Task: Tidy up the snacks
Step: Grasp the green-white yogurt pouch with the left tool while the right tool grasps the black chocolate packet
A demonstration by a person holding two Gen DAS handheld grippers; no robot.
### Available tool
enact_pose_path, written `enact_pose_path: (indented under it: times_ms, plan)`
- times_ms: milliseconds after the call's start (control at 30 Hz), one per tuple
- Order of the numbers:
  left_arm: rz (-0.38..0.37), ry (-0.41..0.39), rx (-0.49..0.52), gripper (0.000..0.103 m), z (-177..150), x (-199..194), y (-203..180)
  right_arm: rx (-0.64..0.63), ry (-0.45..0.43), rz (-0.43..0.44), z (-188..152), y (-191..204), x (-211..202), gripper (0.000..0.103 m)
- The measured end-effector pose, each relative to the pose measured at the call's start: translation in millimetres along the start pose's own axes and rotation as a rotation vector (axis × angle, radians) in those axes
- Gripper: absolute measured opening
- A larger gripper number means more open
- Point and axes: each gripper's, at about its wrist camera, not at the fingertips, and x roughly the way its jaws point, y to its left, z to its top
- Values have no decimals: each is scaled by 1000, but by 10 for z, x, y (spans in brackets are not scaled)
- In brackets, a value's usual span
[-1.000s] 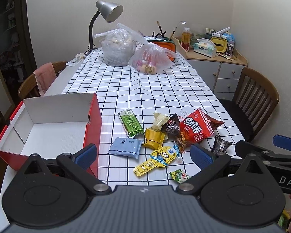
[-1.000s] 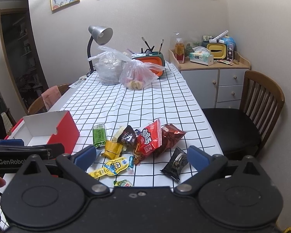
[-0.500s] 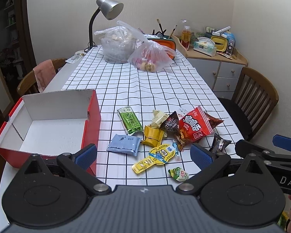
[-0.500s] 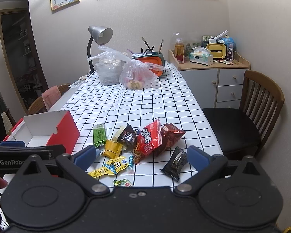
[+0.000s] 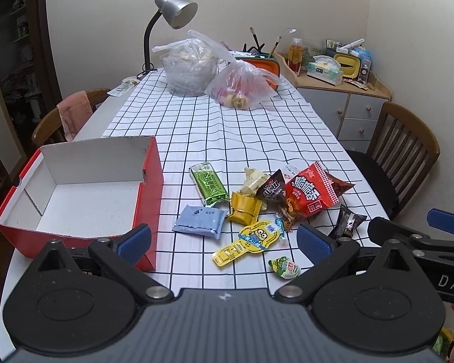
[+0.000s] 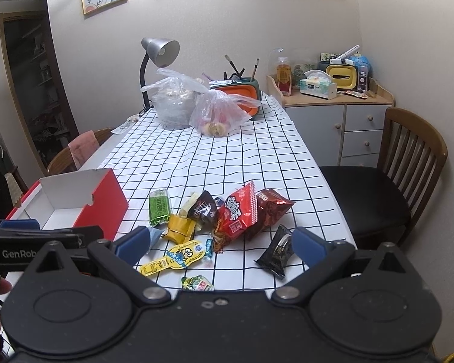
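An open, empty red box with a white inside point(image 5: 84, 193) point(image 6: 66, 205) stands at the table's front left. To its right lies a heap of snacks: a green bar point(image 5: 208, 183) point(image 6: 159, 207), a light blue pack point(image 5: 199, 220), a yellow pack point(image 5: 245, 211) point(image 6: 180, 227), a red chip bag point(image 5: 308, 192) point(image 6: 239, 211), a black wrapper point(image 5: 348, 222) point(image 6: 277, 252), a yellow Minions packet point(image 5: 249, 240) point(image 6: 175, 257) and a small green candy point(image 5: 284, 267) point(image 6: 198, 282). My left gripper point(image 5: 224, 242) and right gripper point(image 6: 219, 242) are open and empty, above the near table edge.
Two filled plastic bags point(image 5: 215, 72), a desk lamp point(image 5: 166, 27) and an orange container point(image 6: 242, 93) stand at the table's far end. Wooden chairs stand at the right point(image 6: 408, 163) and left point(image 5: 63, 118). A cabinet point(image 6: 333, 121) is at the back right.
My left gripper has moved forward and slightly left, so the box and snacks sit a little nearer. The right gripper has barely moved. Both stay open.
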Motion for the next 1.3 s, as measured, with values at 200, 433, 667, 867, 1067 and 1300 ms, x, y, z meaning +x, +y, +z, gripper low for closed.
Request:
enact_pose_path:
  times_ms: [200,433,667,867,1067,1300]
  plan:
    - [4,26,2,103,-22,64,-1,-7,17,11,-14,-9,39,100]
    - [2,56,14,103,-37,183,-56,-4,42,6,-41,-95,144,100]
    - [-19,135,9,103,-69,457,-148,55,115,-22,-103,-403,377,96]
    - [-39,205,24,103,-140,805,-284,75,179,-38,-142,-674,650,96]
    - [-58,245,29,102,-179,1075,-462,87,218,-48,-41,-879,1024,95]
    - [-38,309,44,101,-296,1387,-617,76,307,-49,-54,-1000,1487,92]
